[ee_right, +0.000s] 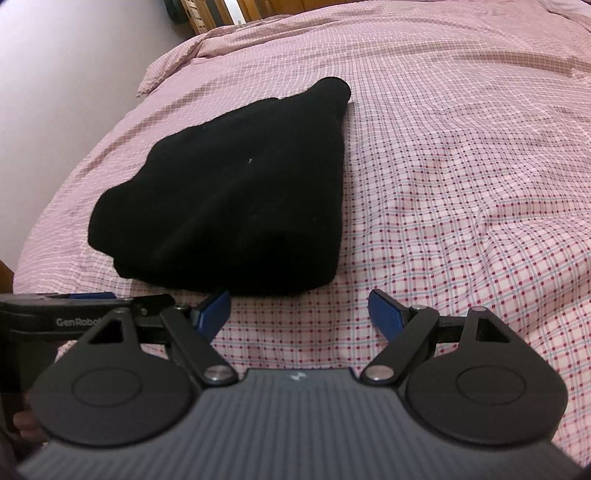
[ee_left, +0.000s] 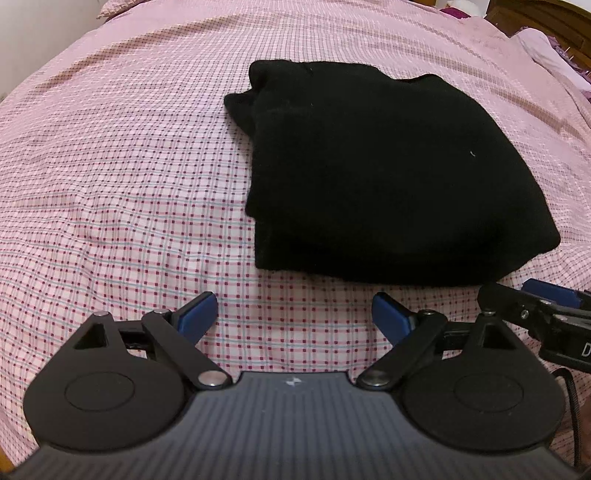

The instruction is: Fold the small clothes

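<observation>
A black garment (ee_left: 369, 173) lies folded in a thick bundle on the pink checked bedsheet (ee_left: 122, 192). It also shows in the right wrist view (ee_right: 240, 192), left of centre. My left gripper (ee_left: 294, 308) is open and empty, just short of the bundle's near edge. My right gripper (ee_right: 299, 306) is open and empty, at the bundle's near right corner. The right gripper's fingers (ee_left: 532, 295) show at the right edge of the left wrist view. The left gripper's body (ee_right: 66, 314) shows at the left edge of the right wrist view.
The bedsheet (ee_right: 461, 184) spreads wide to the right of the bundle. A wall (ee_right: 55, 74) runs along the bed's left side. Wooden furniture (ee_left: 546, 18) stands beyond the far edge, with a rumpled pink cloth (ee_left: 546, 51) at the far right.
</observation>
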Demonstrator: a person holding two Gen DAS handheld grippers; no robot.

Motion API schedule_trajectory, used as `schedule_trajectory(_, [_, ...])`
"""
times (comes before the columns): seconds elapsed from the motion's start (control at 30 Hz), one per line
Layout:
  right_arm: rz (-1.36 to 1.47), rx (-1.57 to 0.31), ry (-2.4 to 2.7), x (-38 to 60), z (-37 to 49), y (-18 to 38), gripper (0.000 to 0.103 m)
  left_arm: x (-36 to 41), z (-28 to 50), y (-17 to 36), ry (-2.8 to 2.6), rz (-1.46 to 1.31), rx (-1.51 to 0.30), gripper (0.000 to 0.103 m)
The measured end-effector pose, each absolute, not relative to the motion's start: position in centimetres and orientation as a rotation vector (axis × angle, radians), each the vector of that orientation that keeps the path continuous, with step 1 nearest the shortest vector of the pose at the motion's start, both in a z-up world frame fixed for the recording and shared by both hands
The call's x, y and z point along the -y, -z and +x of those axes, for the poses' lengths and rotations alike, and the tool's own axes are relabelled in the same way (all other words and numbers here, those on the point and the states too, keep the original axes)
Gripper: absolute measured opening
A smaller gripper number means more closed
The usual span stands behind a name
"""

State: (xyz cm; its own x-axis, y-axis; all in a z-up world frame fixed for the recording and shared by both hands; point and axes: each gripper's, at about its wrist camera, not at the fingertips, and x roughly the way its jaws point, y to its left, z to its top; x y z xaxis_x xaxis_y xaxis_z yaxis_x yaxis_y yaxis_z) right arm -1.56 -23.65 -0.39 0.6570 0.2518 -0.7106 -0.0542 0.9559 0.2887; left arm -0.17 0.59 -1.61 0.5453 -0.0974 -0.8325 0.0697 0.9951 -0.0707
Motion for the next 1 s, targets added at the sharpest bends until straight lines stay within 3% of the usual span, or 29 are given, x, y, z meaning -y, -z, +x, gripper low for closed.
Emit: schedule_trajectory(1.0, [0.252,-0.842,-0.179,23.60,-1.65,0.43,0.083,-0.45,-1.03,1.00,0.091,-0.038,-0.963,0.094])
